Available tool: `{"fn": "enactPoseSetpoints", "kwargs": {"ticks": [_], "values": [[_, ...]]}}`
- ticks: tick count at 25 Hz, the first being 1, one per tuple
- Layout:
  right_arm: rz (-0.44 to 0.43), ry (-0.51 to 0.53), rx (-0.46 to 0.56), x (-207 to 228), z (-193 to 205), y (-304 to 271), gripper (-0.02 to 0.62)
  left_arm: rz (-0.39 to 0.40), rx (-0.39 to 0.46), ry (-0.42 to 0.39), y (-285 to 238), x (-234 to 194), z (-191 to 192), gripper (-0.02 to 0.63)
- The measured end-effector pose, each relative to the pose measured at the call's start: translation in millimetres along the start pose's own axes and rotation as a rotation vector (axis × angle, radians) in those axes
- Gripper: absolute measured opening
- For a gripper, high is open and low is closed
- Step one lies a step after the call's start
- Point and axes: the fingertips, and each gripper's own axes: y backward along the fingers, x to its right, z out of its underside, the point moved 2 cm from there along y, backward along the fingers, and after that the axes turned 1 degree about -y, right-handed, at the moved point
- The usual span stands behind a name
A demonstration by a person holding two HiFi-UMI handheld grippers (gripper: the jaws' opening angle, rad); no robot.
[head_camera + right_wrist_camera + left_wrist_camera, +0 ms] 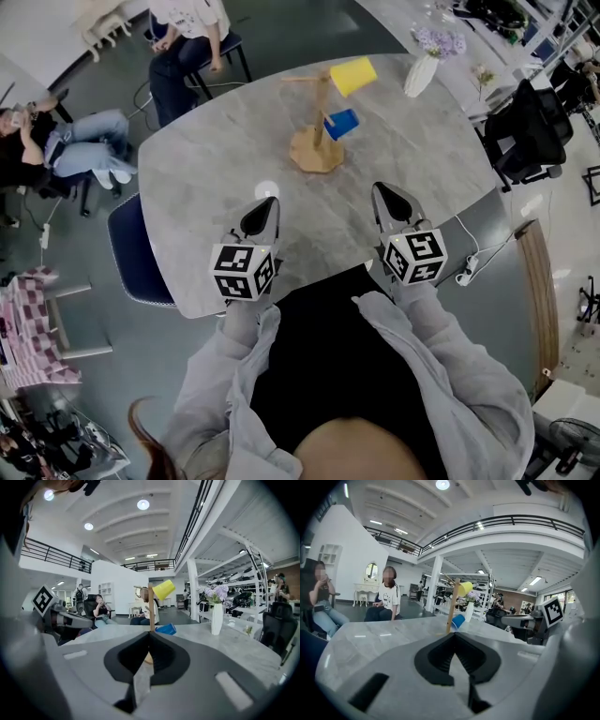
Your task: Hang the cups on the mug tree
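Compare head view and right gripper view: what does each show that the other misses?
Head view only: the marker cube on the right tongs, the person's grey sleeves, a dark blue chair at the table's edge, and a white cable.
Right gripper view only: ceiling lights, the upper-floor railing, and an end-on look at the shut, empty right tongs.
Both: the marble table, the mug tree with a yellow cup and blue cup on it, and the white vase.

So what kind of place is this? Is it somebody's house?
Probably not a house. It looks like a big open hall, maybe a showroom or studio: a railed balcony runs overhead, tall shelves line one side, and office chairs stand by the table.
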Motion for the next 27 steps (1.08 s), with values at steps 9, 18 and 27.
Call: {"fn": "enactPoseSetpoints", "kwargs": {"ticks": [9, 18, 27], "values": [[-0.009, 0.0, -0.03, -7.8, -0.7, -4.0, 0.012, -0.018, -0.002, 0.026, 3.8, 0.1, 5.5, 0.008], [-0.037, 0.006, -0.028, -11.2, -1.5, -4.3, 0.012, -0.017, -0.002, 0.019, 2.2, 5.4, 8.1, 0.008], [-0.039, 0.013, -0.04, -12.9, 0.4, -0.3, 0.012, -0.02, -0.004, 0.015, 6.7, 9.5, 10.1, 0.008]]}}
